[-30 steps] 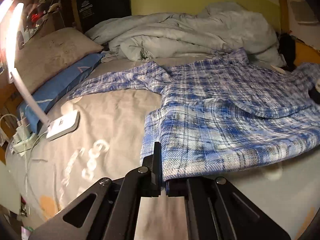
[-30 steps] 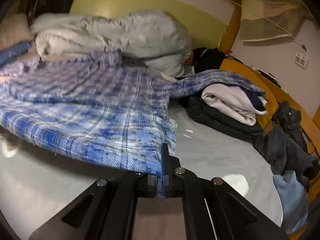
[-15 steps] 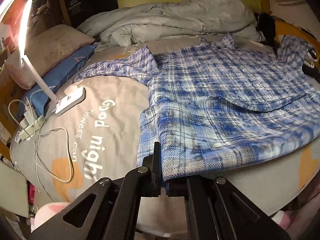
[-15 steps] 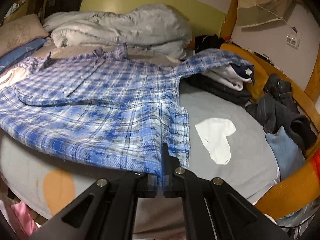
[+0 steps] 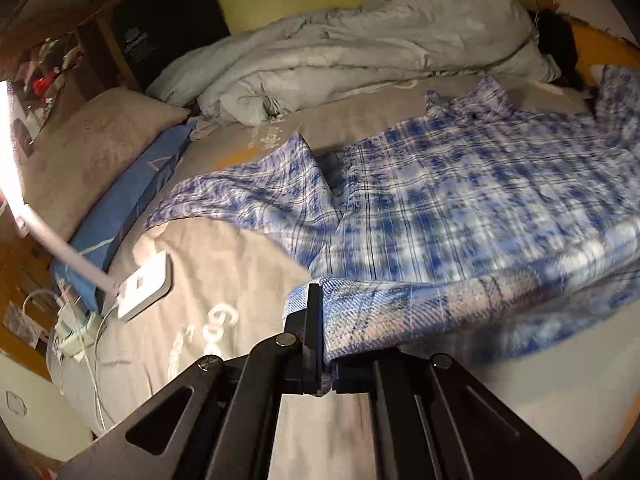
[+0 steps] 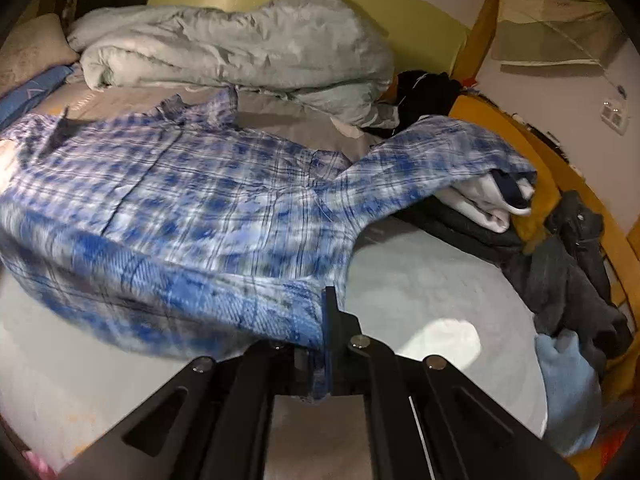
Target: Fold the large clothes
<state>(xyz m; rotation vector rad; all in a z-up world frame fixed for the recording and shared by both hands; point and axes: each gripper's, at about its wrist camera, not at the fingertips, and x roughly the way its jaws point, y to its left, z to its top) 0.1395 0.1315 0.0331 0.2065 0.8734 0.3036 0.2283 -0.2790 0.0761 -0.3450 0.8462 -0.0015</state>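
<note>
Blue plaid shirt [image 5: 460,208] spread across grey bed sheet [image 5: 224,264], hem lifted | left gripper [image 5: 326,344] clamped on one hem corner | right gripper [image 6: 326,344] clamped on the other | rumpled duvet [image 6: 240,52] beyond collar; folded clothes pile [image 6: 492,208] under right sleeve.

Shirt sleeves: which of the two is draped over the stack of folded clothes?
The sleeve on the right gripper's side; its cuff lies over the folded clothes. The other sleeve lies flat on the bed sheet near the lamp base.

plaid shirt [image 6: 208,200] motion-blurred, its sleeve [image 5: 620,92] cut off at frame edge
</note>
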